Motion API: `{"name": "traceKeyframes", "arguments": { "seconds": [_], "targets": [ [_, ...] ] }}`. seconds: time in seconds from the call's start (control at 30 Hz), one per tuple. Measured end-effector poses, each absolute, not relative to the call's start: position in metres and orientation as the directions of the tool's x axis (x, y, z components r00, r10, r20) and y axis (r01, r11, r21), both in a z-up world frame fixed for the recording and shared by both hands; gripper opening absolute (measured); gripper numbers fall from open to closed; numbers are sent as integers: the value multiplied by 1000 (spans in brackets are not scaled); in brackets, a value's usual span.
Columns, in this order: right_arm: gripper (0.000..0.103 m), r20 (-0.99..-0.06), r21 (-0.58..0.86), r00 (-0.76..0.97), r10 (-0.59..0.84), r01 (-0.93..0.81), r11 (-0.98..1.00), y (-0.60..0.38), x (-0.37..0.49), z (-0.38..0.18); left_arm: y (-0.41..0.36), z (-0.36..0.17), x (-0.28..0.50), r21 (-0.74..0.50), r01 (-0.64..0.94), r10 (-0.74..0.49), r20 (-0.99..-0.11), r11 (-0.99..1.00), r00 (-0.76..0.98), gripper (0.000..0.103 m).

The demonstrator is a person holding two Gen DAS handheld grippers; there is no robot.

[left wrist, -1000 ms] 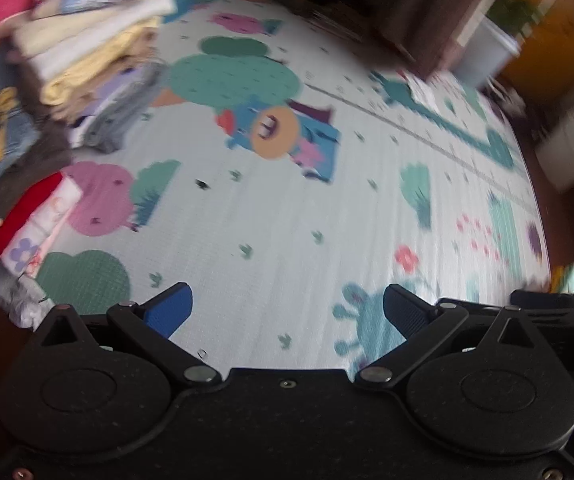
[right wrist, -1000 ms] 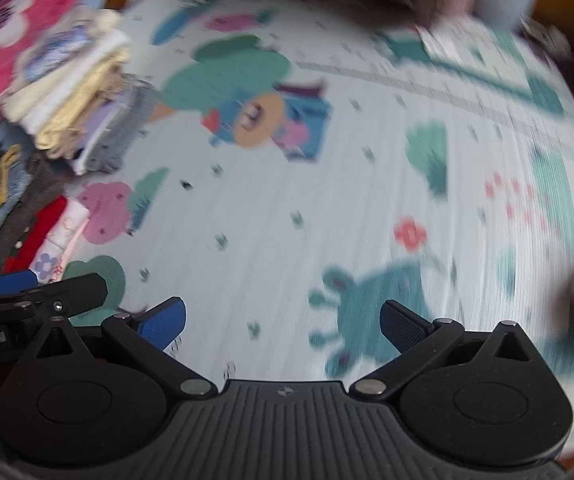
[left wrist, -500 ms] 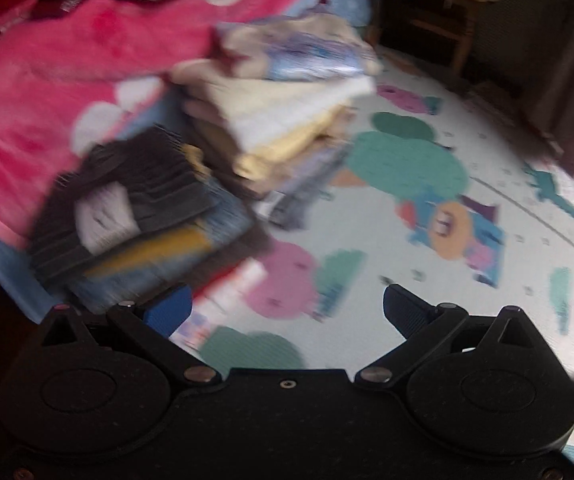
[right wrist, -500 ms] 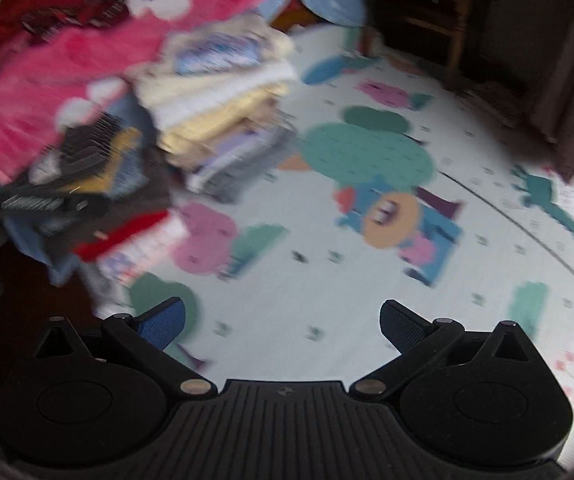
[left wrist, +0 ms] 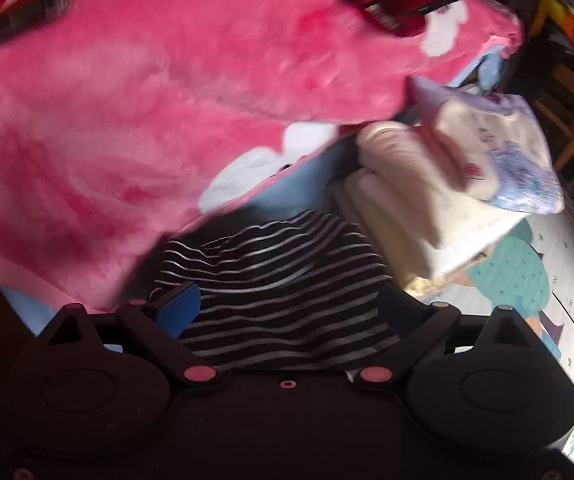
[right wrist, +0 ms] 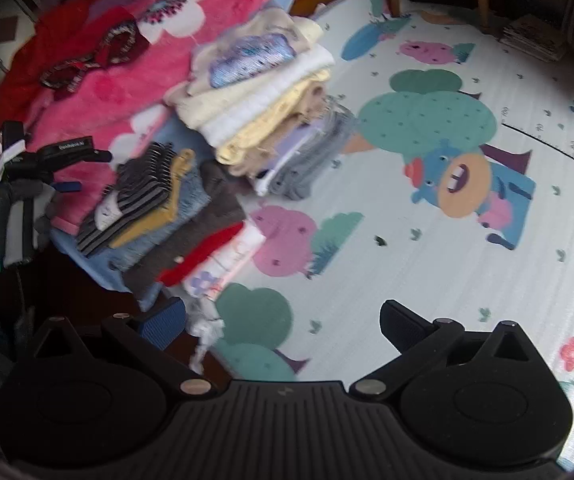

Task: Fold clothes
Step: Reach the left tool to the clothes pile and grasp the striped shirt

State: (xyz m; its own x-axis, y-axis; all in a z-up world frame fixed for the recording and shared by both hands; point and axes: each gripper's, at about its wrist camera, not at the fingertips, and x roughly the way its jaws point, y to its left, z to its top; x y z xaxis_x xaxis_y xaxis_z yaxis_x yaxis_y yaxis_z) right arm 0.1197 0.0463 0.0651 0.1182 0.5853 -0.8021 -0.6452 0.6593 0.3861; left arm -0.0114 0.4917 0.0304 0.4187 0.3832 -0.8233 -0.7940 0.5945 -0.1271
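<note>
Left wrist view shows the left gripper (left wrist: 289, 306) right over a black garment with thin white stripes (left wrist: 283, 280), which fills the space between its blue-padded fingers (left wrist: 179, 308). The jaws stand wide apart and whether the pads touch the cloth cannot be told through the blur. Beyond the striped garment a pink fleece blanket (left wrist: 147, 100) with white flower shapes spreads across most of the frame. To the right sits a pile of folded cream and white clothes (left wrist: 419, 200), topped by a piece with a purple-blue print (left wrist: 523, 168). A corner of the cartoon play mat (left wrist: 527, 276) shows at the right edge.

Right wrist view looks from further back. The right gripper (right wrist: 283, 320) hangs above the play mat (right wrist: 427, 272) with its jaws wide open and nothing between them. At the mat's left edge are two stacks: the tall cream, yellow and grey pile (right wrist: 271, 108) with the printed piece on top, and just beside it a lower stack of the striped garment (right wrist: 143, 184), a mustard piece, denim, dark brown and red items (right wrist: 203, 250). The pink blanket (right wrist: 127, 80) lies behind both stacks. At the far left a gloved hand (right wrist: 15, 220) with a green cuff holds the left gripper (right wrist: 67, 168), near the striped garment.
</note>
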Motion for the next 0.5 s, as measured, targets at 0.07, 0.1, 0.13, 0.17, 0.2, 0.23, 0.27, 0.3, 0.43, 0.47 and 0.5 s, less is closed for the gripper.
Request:
{"name": "traceKeyframes", "arguments": {
  "seconds": [0.07, 0.1, 0.13, 0.17, 0.2, 0.23, 0.27, 0.3, 0.43, 0.47, 0.5],
  "targets": [
    [103, -812, 353, 138, 567, -658, 665, 48, 118, 64, 501, 21, -9, -140, -802, 372, -831, 580, 414, 84],
    [103, -814, 348, 139, 564, -659, 666, 47, 117, 63, 505, 16, -7, -146, -807, 366, -835, 573, 411, 80],
    [103, -816, 344, 141, 560, -660, 668, 47, 117, 61, 510, 11, -6, -152, -811, 361, -838, 565, 409, 73],
    [103, -819, 339, 142, 556, -661, 669, 46, 117, 60, 510, 11, -5, -160, -808, 360, -834, 568, 418, 73],
    [103, -821, 335, 143, 552, -662, 671, 45, 116, 59, 507, 14, -4, -168, -800, 362, -826, 575, 433, 72],
    [103, -825, 331, 143, 547, -661, 674, 44, 116, 57, 505, 17, -3, -176, -793, 363, -816, 583, 449, 72],
    [103, -829, 326, 145, 541, -660, 677, 42, 117, 55, 502, 21, -2, -184, -785, 365, -807, 591, 464, 68],
    [103, -832, 320, 147, 534, -659, 680, 41, 117, 53, 500, 24, -1, -192, -777, 366, -798, 599, 479, 63],
    [103, -843, 304, 154, 516, -654, 692, 32, 118, 50, 489, 37, 3, -221, -744, 370, -757, 630, 539, 8],
    [103, -841, 306, 156, 517, -652, 694, 30, 119, 50, 487, 40, 4, -228, -735, 370, -746, 638, 553, 0],
    [103, -840, 307, 157, 519, -650, 695, 28, 119, 50, 484, 44, 5, -235, -726, 370, -735, 646, 567, 0]
  ]
}}
